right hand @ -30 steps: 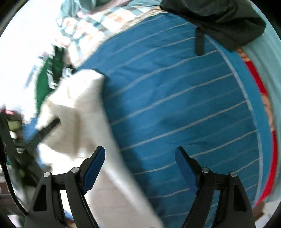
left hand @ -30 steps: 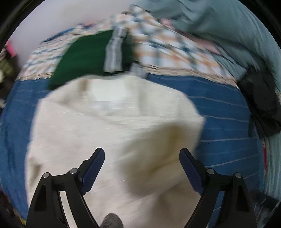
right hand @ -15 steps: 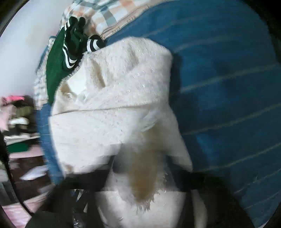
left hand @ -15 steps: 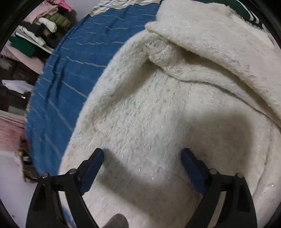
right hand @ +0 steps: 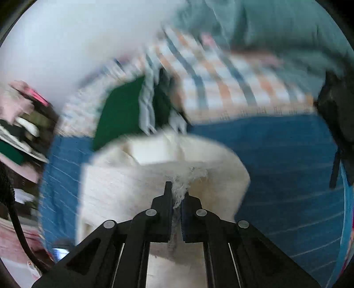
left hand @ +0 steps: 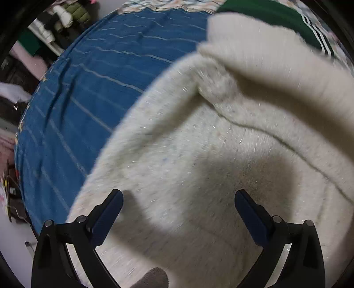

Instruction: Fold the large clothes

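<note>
My right tongs [right hand: 176, 196] pinch the cream sweater's [right hand: 137, 183] fringe. My left tongs [left hand: 178, 200] gape over it, empty; green garment [left hand: 265, 15] at one o'clock. I read no lettering.

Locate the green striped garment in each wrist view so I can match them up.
Left wrist: green garment at top right edge, behind the cream sweater.
Right wrist: green garment left of centre, just beyond the sweater.
Shared landmark: blue striped bedspread.

Fuzzy cream knit sweater [left hand: 199, 166], matt blue woven bedcover [left hand: 88, 93]
</note>
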The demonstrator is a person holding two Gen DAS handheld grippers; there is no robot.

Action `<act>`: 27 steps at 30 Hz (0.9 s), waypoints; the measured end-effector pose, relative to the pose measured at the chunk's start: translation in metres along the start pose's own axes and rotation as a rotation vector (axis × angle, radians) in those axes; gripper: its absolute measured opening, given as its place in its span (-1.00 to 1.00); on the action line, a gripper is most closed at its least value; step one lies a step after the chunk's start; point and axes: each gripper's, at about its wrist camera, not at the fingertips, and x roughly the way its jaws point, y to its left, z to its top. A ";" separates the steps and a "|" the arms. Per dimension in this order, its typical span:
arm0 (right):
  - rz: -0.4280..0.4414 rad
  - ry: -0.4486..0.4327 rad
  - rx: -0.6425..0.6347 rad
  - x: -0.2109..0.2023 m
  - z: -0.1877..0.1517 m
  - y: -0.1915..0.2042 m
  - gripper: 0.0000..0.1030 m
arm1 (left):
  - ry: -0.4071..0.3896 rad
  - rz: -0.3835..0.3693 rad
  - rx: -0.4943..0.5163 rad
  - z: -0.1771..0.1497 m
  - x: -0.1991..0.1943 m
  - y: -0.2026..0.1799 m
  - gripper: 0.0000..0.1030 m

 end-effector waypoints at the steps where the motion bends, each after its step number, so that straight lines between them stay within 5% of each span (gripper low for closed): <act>1: -0.061 0.091 0.048 0.025 -0.003 -0.015 -0.70 | -0.003 0.011 -0.001 0.001 -0.009 0.001 1.00; 3: -0.103 0.137 0.121 0.034 -0.013 -0.034 -0.66 | 0.000 0.035 0.015 0.007 -0.027 0.002 1.00; 6: -0.075 0.076 0.183 0.000 -0.031 -0.044 -0.21 | -0.023 0.027 0.063 0.016 -0.047 -0.002 1.00; 8: -0.097 0.086 0.168 -0.014 -0.044 -0.043 -0.18 | -0.055 0.034 0.111 0.026 -0.055 -0.011 1.00; 12: -0.178 0.263 0.040 0.010 -0.071 -0.034 -0.18 | -0.109 0.015 0.191 0.056 -0.053 -0.041 1.00; 15: -0.137 0.399 -0.008 0.051 -0.078 -0.034 -0.18 | -0.167 -0.012 0.215 0.080 -0.048 -0.073 1.00; 17: -0.120 0.386 -0.021 0.068 -0.076 -0.036 -0.47 | -0.204 0.010 0.235 0.099 -0.037 -0.087 1.00; 18: -0.143 0.371 -0.021 0.070 -0.076 -0.037 -0.86 | -0.201 0.025 0.254 0.107 -0.027 -0.098 1.00; 22: -0.165 0.195 0.210 0.039 -0.090 -0.087 -0.87 | -0.109 0.043 0.299 0.109 0.012 -0.126 1.00; 24: -0.133 0.193 0.297 0.040 -0.103 -0.110 -0.87 | -0.094 0.009 0.287 0.101 0.016 -0.131 1.00; 27: -0.079 0.251 0.343 0.053 -0.111 -0.127 -0.80 | -0.128 0.058 0.299 0.092 0.005 -0.141 1.00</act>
